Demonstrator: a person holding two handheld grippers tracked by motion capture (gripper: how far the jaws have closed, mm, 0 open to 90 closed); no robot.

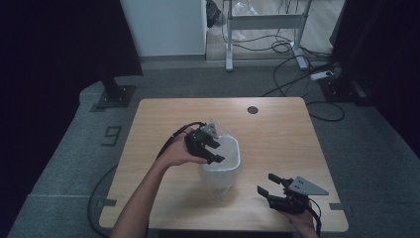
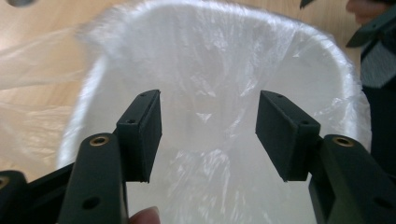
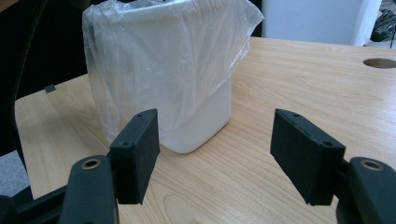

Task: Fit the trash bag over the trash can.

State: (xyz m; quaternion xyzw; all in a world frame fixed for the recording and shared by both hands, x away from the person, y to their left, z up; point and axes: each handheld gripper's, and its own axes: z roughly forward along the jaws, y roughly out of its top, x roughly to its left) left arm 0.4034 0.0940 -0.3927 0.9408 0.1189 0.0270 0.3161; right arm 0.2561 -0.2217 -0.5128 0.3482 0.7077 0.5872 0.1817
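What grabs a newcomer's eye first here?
The white bin lined with a clear plastic bag, standing mid-table on the wooden table. The left gripper hangs over its mouth, jaws apart and empty. The right gripper waits open near the table's front right edge.

This looks like a lab or recording room rather than a home. A plain wooden counter [image 1: 277, 124] with a cable hole [image 1: 252, 109] stands alone on grey carpet tiles [image 1: 64, 163], one marked with a taped number [image 1: 112, 135]. Loose cables [image 1: 292, 84] and a power strip [image 1: 322, 75] lie behind it, beside a metal desk frame [image 1: 265, 22] and dark stands [image 1: 115, 91]
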